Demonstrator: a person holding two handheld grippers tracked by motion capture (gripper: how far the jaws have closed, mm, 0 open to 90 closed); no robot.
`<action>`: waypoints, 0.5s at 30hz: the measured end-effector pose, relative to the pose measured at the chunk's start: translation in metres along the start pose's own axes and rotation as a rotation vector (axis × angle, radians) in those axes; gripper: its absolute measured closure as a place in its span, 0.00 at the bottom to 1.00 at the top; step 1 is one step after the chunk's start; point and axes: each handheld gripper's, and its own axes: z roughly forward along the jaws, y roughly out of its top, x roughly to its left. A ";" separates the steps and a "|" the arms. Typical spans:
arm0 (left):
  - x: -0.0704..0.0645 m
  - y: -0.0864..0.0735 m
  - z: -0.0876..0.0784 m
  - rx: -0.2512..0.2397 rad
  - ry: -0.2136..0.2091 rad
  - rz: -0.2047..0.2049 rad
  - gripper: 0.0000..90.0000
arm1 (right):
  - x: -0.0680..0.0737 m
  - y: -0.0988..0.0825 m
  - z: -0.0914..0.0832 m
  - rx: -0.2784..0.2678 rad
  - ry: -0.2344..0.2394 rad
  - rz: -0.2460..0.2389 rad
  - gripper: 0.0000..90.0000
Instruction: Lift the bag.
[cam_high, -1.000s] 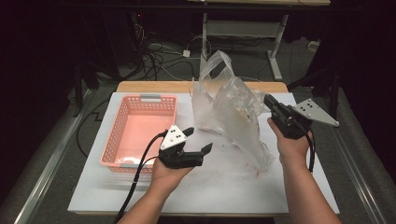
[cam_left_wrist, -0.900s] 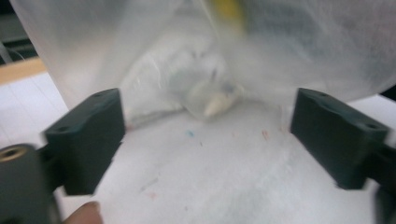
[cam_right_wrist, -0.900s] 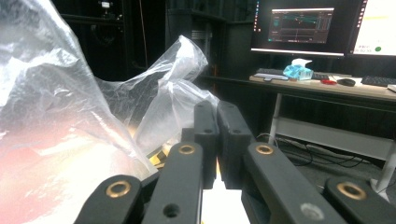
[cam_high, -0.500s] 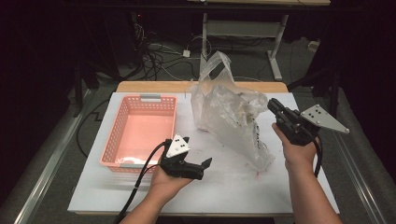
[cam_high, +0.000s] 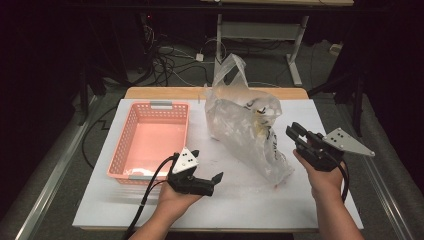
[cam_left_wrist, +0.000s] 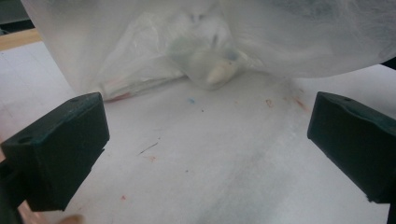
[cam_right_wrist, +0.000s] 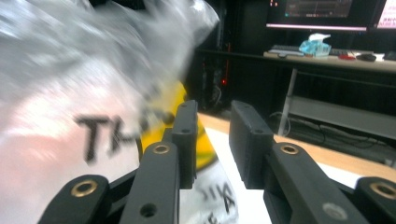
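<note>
At centre frame the plastic bag (cam_high: 247, 130) slumps on the bench (cam_high: 300, 210), long axis slanting to lower right, nearer the right gripper (cam_high: 296, 134), whose empty jaws have just been opening, while the left gripper (cam_high: 212, 180) gapes wide, released.

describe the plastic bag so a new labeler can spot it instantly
On the white table, look right of the pink basket. The plastic bag slumps there, its handle sticking up at the far end. It alone is translucent and crinkled, with black lettering.
</note>
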 end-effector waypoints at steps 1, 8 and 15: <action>0.000 -0.001 0.000 0.000 0.002 -0.002 0.00 | 0.000 -0.003 -0.001 0.006 -0.002 0.001 0.81; 0.000 -0.003 -0.002 -0.002 0.009 -0.005 0.00 | -0.001 -0.027 -0.006 0.092 0.005 0.012 0.74; 0.000 -0.007 -0.006 0.039 0.009 0.025 0.00 | -0.002 -0.054 -0.010 0.191 0.026 0.010 0.54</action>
